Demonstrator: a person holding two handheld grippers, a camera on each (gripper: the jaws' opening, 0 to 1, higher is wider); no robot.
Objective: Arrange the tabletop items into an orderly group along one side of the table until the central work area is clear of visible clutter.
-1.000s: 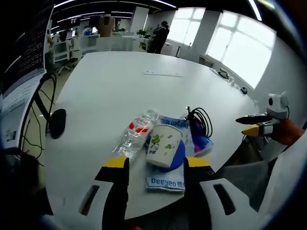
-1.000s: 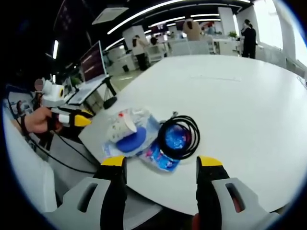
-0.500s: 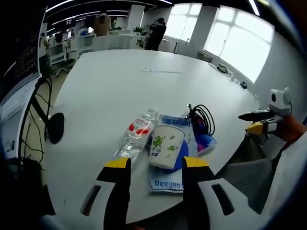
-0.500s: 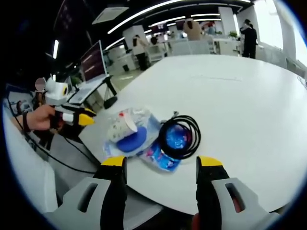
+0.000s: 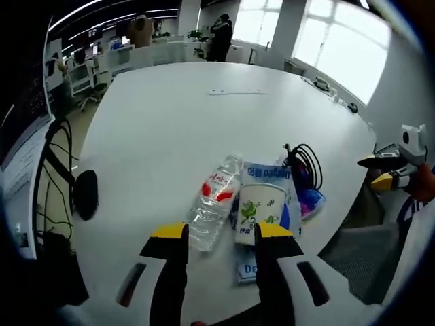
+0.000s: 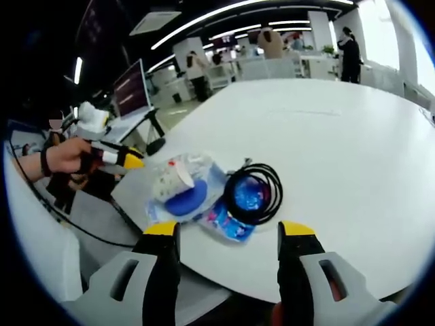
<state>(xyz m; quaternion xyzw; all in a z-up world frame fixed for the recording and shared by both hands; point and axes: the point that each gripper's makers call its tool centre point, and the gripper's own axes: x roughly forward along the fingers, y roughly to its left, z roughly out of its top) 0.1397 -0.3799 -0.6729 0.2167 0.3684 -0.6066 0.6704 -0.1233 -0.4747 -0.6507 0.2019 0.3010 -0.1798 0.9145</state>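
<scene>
A clear plastic bottle (image 5: 214, 200) with a red label lies on the white table (image 5: 170, 115), just ahead of my left gripper (image 5: 221, 234), whose jaws stand open and empty. Beside the bottle is a white paper cup (image 5: 258, 210) with green print, resting on a blue packet (image 5: 268, 173). A black cable coil (image 5: 306, 166) lies behind them. In the right gripper view the cup (image 6: 173, 180), a blue round piece (image 6: 183, 202), the cable coil (image 6: 253, 193) and the packets (image 6: 228, 224) lie together near the table edge. My right gripper (image 6: 229, 231) is open, short of them.
A black rounded object (image 5: 85, 193) and loose cables (image 5: 54, 149) sit at the table's left edge. The right gripper (image 5: 391, 170) hangs off the table at right. A hand holds the left gripper (image 6: 115, 157) by the table edge. Desks, monitors and people fill the background.
The left gripper has moved in over the table edge toward the bottle and cup, which now sit closer to its jaws. The right gripper has stayed put.
</scene>
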